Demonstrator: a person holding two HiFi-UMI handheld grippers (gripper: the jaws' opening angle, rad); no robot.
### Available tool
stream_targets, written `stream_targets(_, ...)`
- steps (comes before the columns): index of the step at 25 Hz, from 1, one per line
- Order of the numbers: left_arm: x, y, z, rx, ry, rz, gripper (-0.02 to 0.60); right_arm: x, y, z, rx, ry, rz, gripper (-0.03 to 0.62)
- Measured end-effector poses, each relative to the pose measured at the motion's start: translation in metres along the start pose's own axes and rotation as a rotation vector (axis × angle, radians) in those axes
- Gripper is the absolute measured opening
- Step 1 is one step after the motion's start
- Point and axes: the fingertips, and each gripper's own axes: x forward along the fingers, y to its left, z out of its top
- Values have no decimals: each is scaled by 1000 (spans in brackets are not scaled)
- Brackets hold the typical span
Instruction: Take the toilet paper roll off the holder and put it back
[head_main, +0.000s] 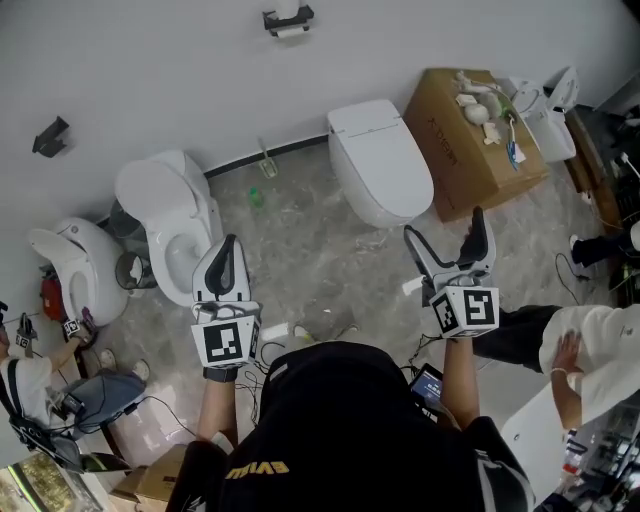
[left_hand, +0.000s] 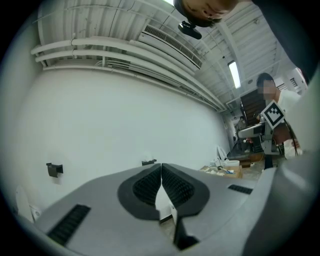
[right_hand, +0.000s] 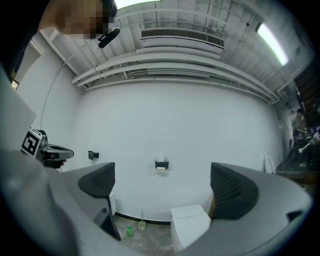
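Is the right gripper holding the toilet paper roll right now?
No, the right gripper is wide open and empty; the toilet paper roll sits on its holder on the wall.

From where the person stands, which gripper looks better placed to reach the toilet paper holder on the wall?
Right, probably: the right gripper is open, with the wall holder framed between its jaws. The left gripper is shut.

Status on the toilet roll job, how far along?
Done: nothing visibly; the toilet paper roll sits on its wall holder. In hand: nothing; left gripper is shut and empty, right gripper open and empty, both well short of the wall. Left: reach it, lift the roll off, refit it.
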Motion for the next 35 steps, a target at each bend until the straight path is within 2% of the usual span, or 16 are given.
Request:
stream_targets(5,-9,33,-8,-18,2,16,12,12,26,-5,-6,11,2,583)
stream_targets(11,17,58,-19,-27,12,28,12,53,46,-14,-32,33,38,583)
stream_targets(15,63,68,-23,-19,8,32,12,107,41,-13,-51,20,71,583)
stream_targets(18,116,82,-25,-4,-28,58,12,167,27,-9,-66,-29,93,583)
stream_targets(21,148,86,-33,-20,2,81,12,201,17,-21,-57,5,118,583)
stream_targets(27,261,103,-10,-24,-40,123,12,307,-23,-7,-57,-24,161,583)
stream_targets(35,340,113,-20,-18,15,152,12,405,-45,-23,-19,-7,218,583)
